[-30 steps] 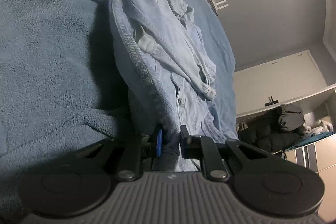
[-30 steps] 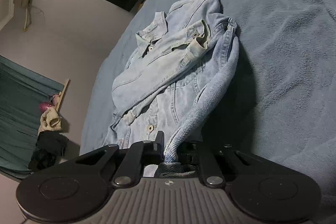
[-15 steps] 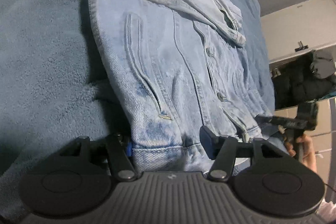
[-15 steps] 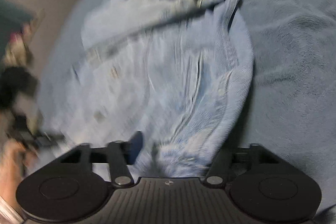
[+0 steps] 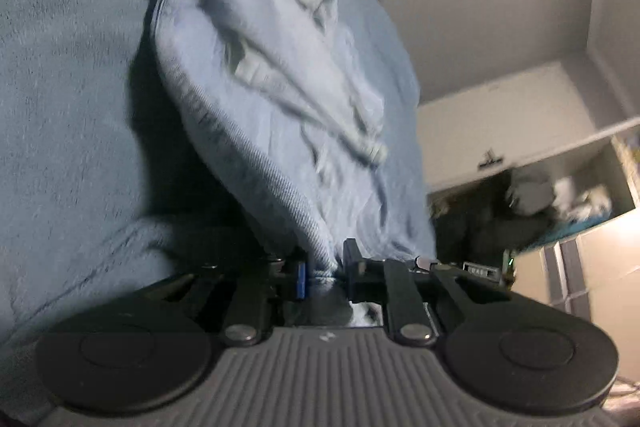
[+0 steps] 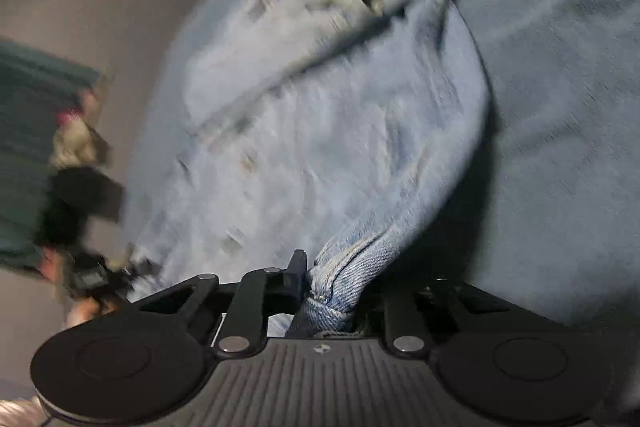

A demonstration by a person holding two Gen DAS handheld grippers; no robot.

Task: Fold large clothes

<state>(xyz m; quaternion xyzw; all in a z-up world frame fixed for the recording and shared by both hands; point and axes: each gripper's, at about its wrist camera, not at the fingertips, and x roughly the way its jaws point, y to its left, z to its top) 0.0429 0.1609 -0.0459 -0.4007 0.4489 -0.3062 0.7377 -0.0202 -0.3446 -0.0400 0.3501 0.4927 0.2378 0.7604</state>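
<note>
Mid-fold, early stage by the look of it. The light-blue washed denim jacket (image 5: 280,99) lies front-up on the blue fleece blanket (image 5: 68,75) covering the bed, collar end far from both cameras. Sleeves look already crossed over the chest, one cuff (image 5: 376,151) lying near the middle. Side folds seem done; the bottom-to-top fold is what's left, plus any final tidy. Both views blurred, so buttons and seams are only roughly readable.

Left hand-held gripper (image 5: 325,273): jaws closing, nearly together, a bunched bit of the jacket's hem corner pinched between the pads, denim rising taut from them. Right hand-held gripper (image 6: 332,287): same story, jaws closing on the other hem corner (image 6: 340,279), thick seam wadded up between the fingers. The near edge of the jacket looks lifted off the blanket at both corners, shadow underneath it. Left edge of the right view: a blurred hand (image 6: 52,263) with the other gripper.

Judgement: hem gripped at both ends, ready to be carried toward the collar.
</note>
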